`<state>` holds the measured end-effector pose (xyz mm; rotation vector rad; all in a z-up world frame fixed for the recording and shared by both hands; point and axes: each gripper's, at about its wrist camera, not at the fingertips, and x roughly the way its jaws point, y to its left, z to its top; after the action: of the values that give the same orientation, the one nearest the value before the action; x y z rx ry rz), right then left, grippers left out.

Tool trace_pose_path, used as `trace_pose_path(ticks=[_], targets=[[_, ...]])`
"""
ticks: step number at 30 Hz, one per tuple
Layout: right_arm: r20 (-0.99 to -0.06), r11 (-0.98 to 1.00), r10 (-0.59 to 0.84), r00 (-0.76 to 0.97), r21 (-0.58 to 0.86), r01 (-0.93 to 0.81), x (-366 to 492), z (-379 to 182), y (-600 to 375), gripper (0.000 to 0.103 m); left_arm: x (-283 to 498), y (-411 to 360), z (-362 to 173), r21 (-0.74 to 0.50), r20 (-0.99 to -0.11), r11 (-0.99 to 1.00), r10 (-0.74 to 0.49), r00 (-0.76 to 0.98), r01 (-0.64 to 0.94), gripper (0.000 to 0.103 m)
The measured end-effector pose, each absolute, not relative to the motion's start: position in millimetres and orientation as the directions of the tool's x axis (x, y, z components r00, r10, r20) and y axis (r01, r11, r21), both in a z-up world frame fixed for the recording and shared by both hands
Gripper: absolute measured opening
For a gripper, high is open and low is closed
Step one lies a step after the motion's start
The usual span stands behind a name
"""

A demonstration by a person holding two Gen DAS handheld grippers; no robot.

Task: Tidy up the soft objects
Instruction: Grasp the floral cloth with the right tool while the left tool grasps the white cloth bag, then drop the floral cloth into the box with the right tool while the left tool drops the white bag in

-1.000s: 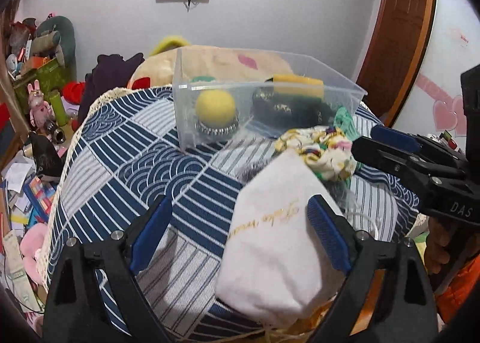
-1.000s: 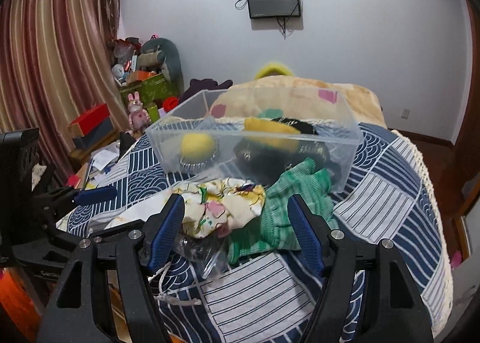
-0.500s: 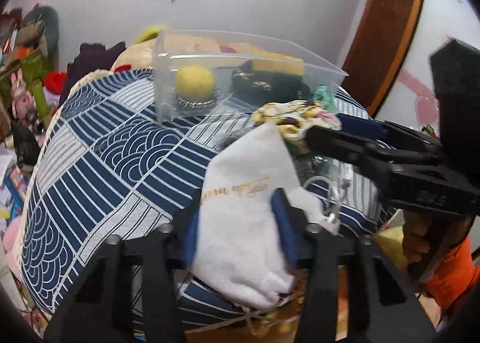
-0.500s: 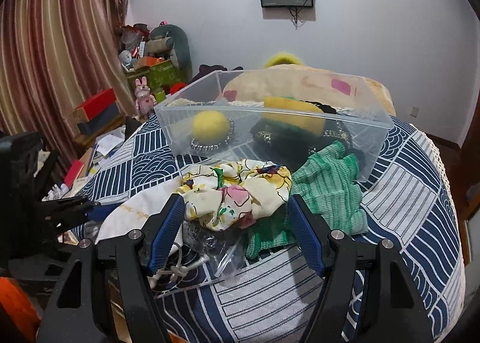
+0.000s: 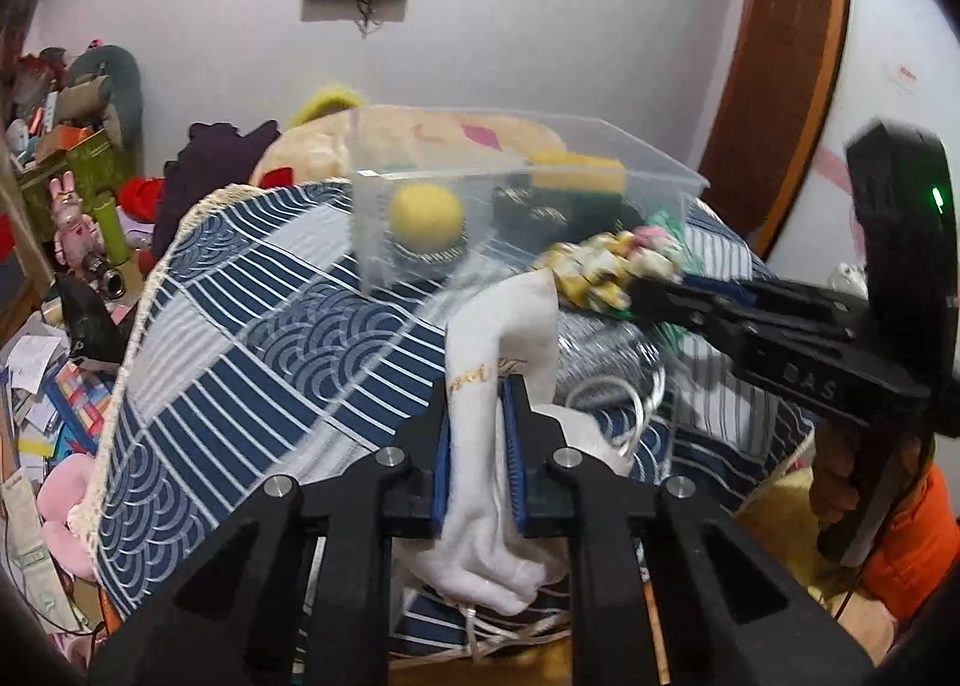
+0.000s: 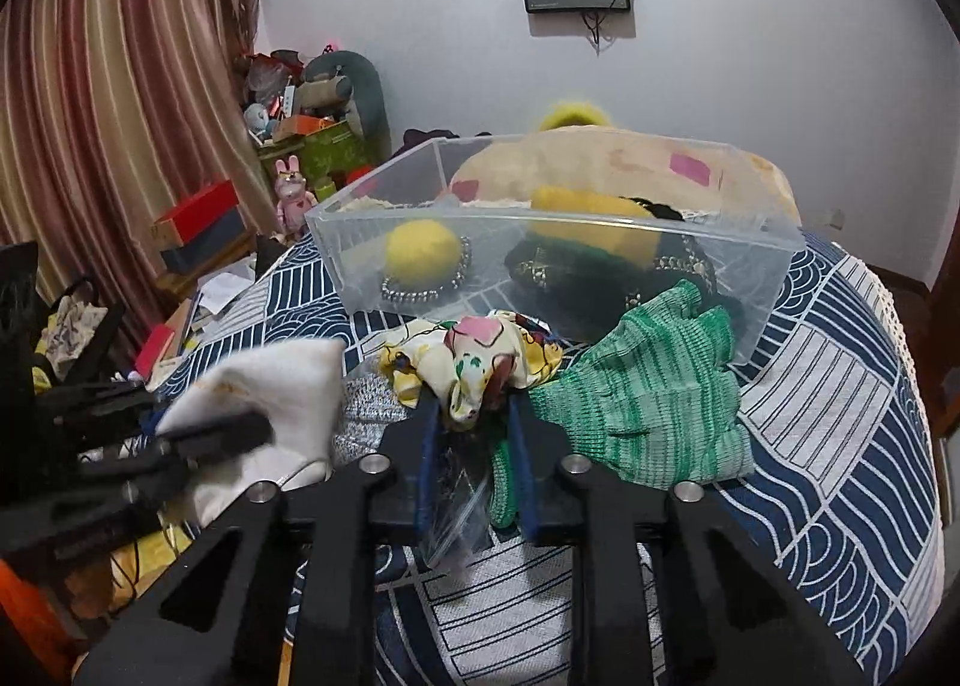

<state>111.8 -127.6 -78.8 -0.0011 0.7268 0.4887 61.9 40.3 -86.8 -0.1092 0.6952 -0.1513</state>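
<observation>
I have my left gripper [image 5: 477, 446] pinched on the white pouch [image 5: 504, 326], my right gripper [image 6: 474, 446] clamped on the floral cloth [image 6: 474, 356]; next, I judge, lift both into the clear box [image 6: 600, 218] at the bed's middle.

On the blue-and-white patterned tablecloth [image 6: 840, 362], the clear plastic bin [image 6: 774, 260] sits at mid-frame, behind my floral fabric bundle [image 6: 474, 362]. The green knitted glove [image 6: 648, 392] lies right of that bundle, touching the bin's front wall. My white cloth pouch [image 5: 498, 338] lies lower left.
</observation>
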Motion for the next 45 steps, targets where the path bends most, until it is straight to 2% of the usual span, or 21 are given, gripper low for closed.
trace_pose_path(ticks=[4,14,18,19,20,22,23,33,35,37,40,45], targets=[[-0.61,0.886,0.435,0.662,0.159,-0.436,106.1,-69.8,-129.8,0.012,62.9,51.4,-78.9,-0.146,-0.613,0.987,-0.142,0.777,0.066,0.015],[-0.529,0.887,0.444,0.723,0.145,-0.438,96.5,-44.5,-137.5,0.009,72.7,66.0,-48.5,-0.148,-0.536,0.989,-0.097,0.839,0.021,0.015],[-0.562,0.903,0.404,0.722,0.119,-0.412,103.2,-47.6,-135.3,0.011,78.3,68.9,-34.7,-0.137,-0.5,0.991,-0.075,0.863,0.006,0.015],[-0.574,0.907,0.396,0.717,0.122,-0.403,107.3,-48.8,-133.7,0.022,80.0,69.8,-31.3,-0.136,-0.491,0.991,-0.068,0.869,0.001,0.015],[-0.582,0.908,0.397,0.71,0.135,-0.397,110.8,-50.8,-134.1,0.043,81.2,70.2,-28.9,-0.137,-0.486,0.991,-0.066,0.872,-0.002,0.015],[-0.565,0.909,0.406,0.718,0.169,-0.381,113.6,-50.9,-138.4,0.067,83.1,72.2,-24.1,-0.147,-0.471,0.989,-0.065,0.88,-0.006,0.015],[-0.553,0.909,0.408,0.727,0.173,-0.378,114.1,-50.4,-138.8,0.067,84.2,72.7,-22.3,-0.149,-0.465,0.989,-0.064,0.883,-0.007,0.015],[-0.644,0.893,0.41,0.646,0.14,-0.427,150.0,-76.4,-117.2,0.065,93.1,73.9,-18.4,-0.16,-0.457,0.987,-0.066,0.887,-0.01,0.015],[-0.668,0.892,0.412,0.62,0.155,-0.425,154.5,-85.9,-117.1,0.038,94.5,74.3,-20.5,-0.159,-0.462,0.987,-0.066,0.884,-0.009,0.015],[-0.676,0.887,0.427,0.601,0.181,-0.426,154.7,-90.6,-119.3,0.026,96.8,75.2,-23.3,-0.164,-0.469,0.986,-0.071,0.88,-0.008,0.015],[-0.655,0.881,0.444,0.611,0.192,-0.433,151.2,-85.6,-123.4,0.018,99.0,74.7,-26.9,-0.176,-0.477,0.984,-0.085,0.875,0.0,0.015],[-0.592,0.874,0.457,0.664,0.158,-0.46,133.9,-61.4,-126.7,0.018,102.4,72.2,-21.6,-0.169,-0.464,0.986,-0.089,0.881,0.01,0.015]])
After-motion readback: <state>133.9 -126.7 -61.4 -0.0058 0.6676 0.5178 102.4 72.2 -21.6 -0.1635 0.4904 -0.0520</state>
